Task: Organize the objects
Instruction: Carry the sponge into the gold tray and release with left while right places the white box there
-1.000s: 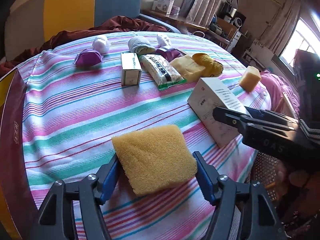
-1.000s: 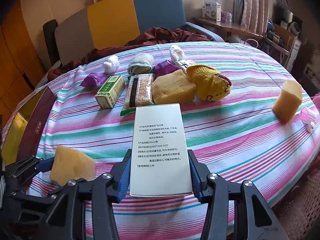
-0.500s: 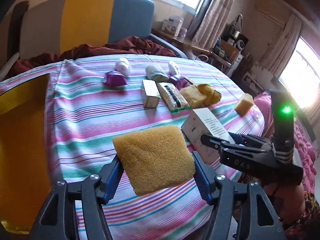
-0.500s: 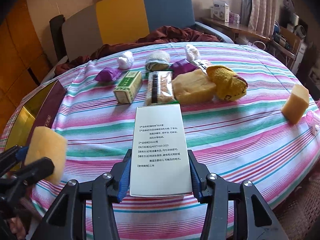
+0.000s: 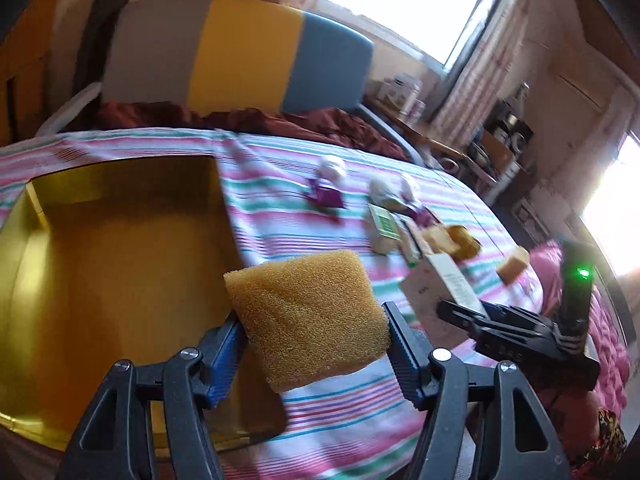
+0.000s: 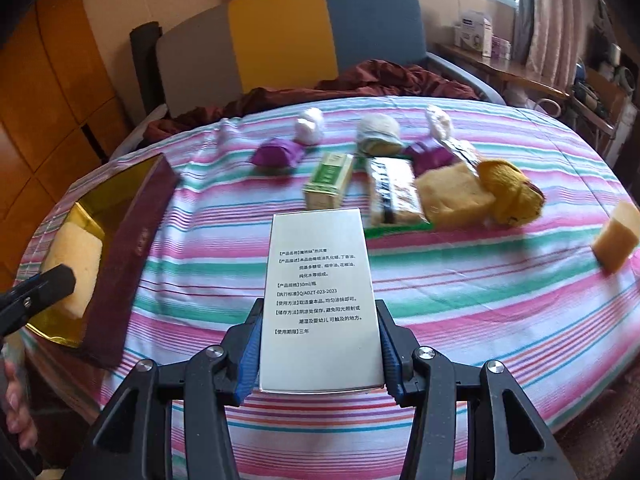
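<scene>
1. The left gripper (image 5: 312, 344) was clenched on a yellow sponge (image 5: 306, 316), its blue pads pressing the sponge's two sides.
2. The sponge was held in the air at the right edge of an open gold-lined box (image 5: 100, 264), which lay on a striped cloth (image 5: 280, 216).
3. The right gripper (image 6: 318, 354) was clamped on a white carton (image 6: 318, 296) printed with black text, held above the cloth.
4. Farther back on the cloth lay a green box (image 6: 329, 178), a clear snack packet (image 6: 390, 190), a second sponge (image 6: 454, 200) and a yellow plush toy (image 6: 510, 192), close together.
5. A third sponge (image 6: 616, 236) sat well apart at the right.
</scene>
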Demonstrator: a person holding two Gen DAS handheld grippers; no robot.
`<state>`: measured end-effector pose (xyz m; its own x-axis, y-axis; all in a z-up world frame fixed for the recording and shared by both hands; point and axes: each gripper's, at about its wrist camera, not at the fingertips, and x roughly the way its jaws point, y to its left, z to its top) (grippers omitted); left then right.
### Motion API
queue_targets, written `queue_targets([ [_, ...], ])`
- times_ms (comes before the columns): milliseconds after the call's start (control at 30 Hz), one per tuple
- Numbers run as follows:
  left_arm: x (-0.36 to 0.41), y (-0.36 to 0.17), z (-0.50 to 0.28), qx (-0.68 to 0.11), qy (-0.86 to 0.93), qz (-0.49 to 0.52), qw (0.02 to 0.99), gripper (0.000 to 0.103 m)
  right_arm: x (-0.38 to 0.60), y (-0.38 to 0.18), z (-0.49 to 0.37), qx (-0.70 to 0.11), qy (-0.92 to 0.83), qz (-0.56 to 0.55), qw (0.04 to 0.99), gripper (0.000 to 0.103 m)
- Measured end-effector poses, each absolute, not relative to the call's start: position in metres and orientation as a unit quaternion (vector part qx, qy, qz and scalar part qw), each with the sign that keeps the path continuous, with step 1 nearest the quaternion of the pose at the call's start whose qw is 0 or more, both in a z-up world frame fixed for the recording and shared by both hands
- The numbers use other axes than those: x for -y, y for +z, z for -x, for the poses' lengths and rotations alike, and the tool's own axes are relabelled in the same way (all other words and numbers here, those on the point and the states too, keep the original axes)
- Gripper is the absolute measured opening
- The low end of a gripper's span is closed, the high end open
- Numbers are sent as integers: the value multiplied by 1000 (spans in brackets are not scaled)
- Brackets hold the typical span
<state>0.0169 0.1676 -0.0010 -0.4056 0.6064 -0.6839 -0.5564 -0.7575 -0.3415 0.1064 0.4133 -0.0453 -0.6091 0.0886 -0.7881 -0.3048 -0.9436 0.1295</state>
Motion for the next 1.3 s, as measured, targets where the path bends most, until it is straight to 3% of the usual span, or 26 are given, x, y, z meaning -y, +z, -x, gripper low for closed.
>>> queue_targets([
  [533, -73, -26, 85, 74, 848, 481, 211, 66, -338, -4, -63, -101, 911, 400, 23, 51],
  [1033, -46, -52, 176, 50, 837, 530, 129, 67, -253, 6, -12, -77, 907, 409, -62, 51],
  [1300, -37, -54, 185, 69, 838, 529, 115, 77, -236, -5, 4, -69, 900, 425, -69, 51],
])
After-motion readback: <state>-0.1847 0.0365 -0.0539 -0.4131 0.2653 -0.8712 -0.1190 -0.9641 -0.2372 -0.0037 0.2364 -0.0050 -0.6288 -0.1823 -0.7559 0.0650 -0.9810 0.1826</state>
